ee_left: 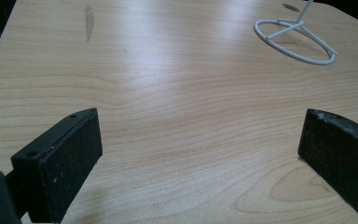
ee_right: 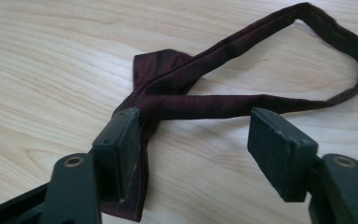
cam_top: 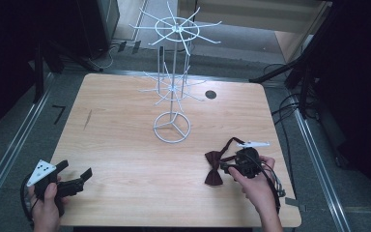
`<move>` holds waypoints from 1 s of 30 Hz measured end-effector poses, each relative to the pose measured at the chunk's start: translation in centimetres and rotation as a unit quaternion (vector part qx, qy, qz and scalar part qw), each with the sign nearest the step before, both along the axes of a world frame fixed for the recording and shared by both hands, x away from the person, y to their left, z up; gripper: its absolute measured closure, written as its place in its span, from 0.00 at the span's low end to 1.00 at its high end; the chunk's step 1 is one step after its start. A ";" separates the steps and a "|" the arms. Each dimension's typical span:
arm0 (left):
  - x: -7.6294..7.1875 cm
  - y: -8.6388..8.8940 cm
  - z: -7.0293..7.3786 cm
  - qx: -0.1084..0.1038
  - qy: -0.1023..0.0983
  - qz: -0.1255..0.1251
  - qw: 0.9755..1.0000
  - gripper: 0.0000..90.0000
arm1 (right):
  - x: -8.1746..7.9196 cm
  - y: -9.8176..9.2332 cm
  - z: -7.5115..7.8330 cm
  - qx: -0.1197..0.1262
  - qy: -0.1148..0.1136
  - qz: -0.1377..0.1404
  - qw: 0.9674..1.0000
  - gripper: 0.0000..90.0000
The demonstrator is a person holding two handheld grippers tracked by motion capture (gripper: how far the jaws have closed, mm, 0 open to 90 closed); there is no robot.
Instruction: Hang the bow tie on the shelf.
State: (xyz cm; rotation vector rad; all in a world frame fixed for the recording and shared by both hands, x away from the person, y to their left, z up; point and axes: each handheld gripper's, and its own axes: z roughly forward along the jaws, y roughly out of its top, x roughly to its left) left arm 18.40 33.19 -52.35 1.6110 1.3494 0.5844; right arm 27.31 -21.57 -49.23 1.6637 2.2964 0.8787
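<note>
Right gripper view: the right gripper (ee_right: 193,144) is seen unclenched over the maroon bow tie (ee_right: 168,100), nothing grasped. The left gripper (ee_left: 198,154) is held released above the bare tabletop (ee_left: 168,93).

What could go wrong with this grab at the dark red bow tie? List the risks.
1. The right gripper stands open over the dark red fabric bow tie, with the strap crossing between the jaws; closing here may pinch only the strap, leaving the bow dangling.
2. One pad overlaps the bow's edge, so it might drag or crumple the cloth.
3. The loose loop could snag on the white wire stand when carried there.
</note>
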 end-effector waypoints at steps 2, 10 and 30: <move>0.0 0.0 0.0 0.000 0.000 0.000 1.000 0.00 | 0.2 0.6 0.0 -0.005 0.003 0.003 1.000 0.34; 0.0 0.0 0.0 0.000 0.001 0.000 1.000 0.00 | 0.7 2.4 -0.6 -0.014 0.008 0.007 1.000 0.27; 0.0 0.0 0.0 0.000 0.002 0.000 1.000 0.00 | 1.2 5.8 -2.1 -0.039 -0.003 0.028 0.999 0.36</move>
